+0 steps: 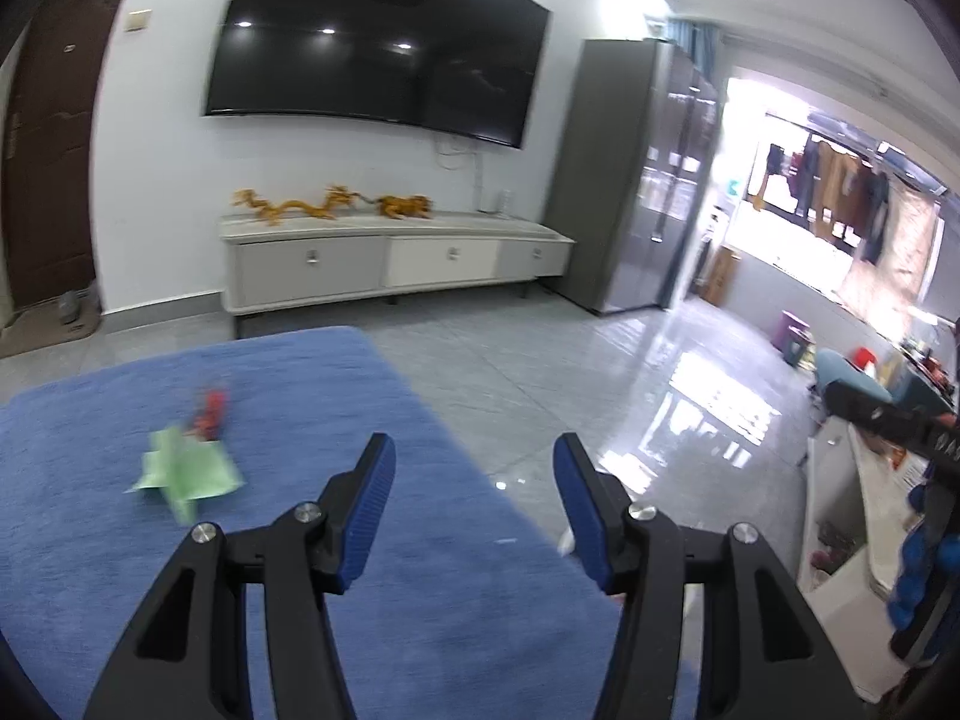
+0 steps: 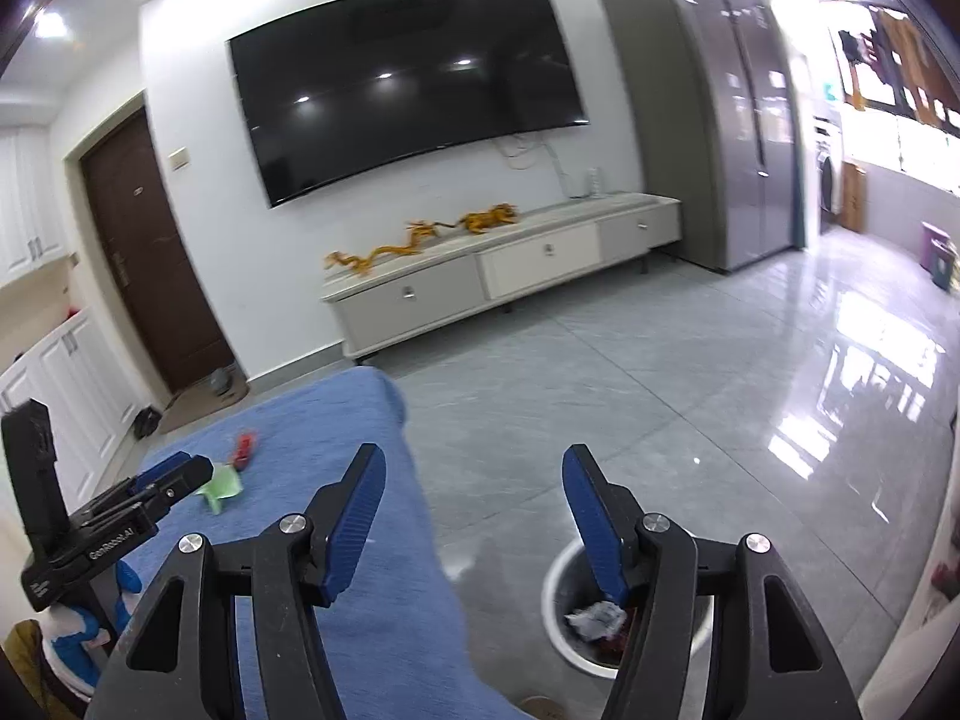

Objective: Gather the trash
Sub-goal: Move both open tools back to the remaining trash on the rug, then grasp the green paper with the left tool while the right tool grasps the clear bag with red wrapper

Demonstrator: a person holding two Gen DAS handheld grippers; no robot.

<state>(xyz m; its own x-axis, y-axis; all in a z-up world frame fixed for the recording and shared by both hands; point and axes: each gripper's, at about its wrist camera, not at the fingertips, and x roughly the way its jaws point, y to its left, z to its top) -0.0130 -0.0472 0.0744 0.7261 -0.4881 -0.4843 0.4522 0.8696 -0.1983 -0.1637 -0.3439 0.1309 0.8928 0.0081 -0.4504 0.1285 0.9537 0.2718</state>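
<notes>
A crumpled green paper (image 1: 186, 471) and a red wrapper (image 1: 210, 411) lie on the blue-covered table (image 1: 312, 372). My left gripper (image 1: 474, 450) hangs open and empty over the table's right part, with the paper ahead to its left. The right wrist view shows that gripper (image 2: 186, 471) from the side, close to the green paper (image 2: 223, 489) and red wrapper (image 2: 245, 450). My right gripper (image 2: 474, 459) is open and empty above the table's right edge. Under its right finger stands a white bin (image 2: 555, 585) holding crumpled white paper (image 2: 594, 621) and red scraps.
A glossy grey tile floor (image 2: 690, 396) stretches to a low TV cabinet (image 2: 498, 276) with golden dragon figures under a wall TV (image 2: 408, 84). A tall grey cabinet (image 2: 726, 120) stands to the right, a brown door (image 2: 150, 264) to the left. White furniture (image 1: 852, 510) stands right of the table.
</notes>
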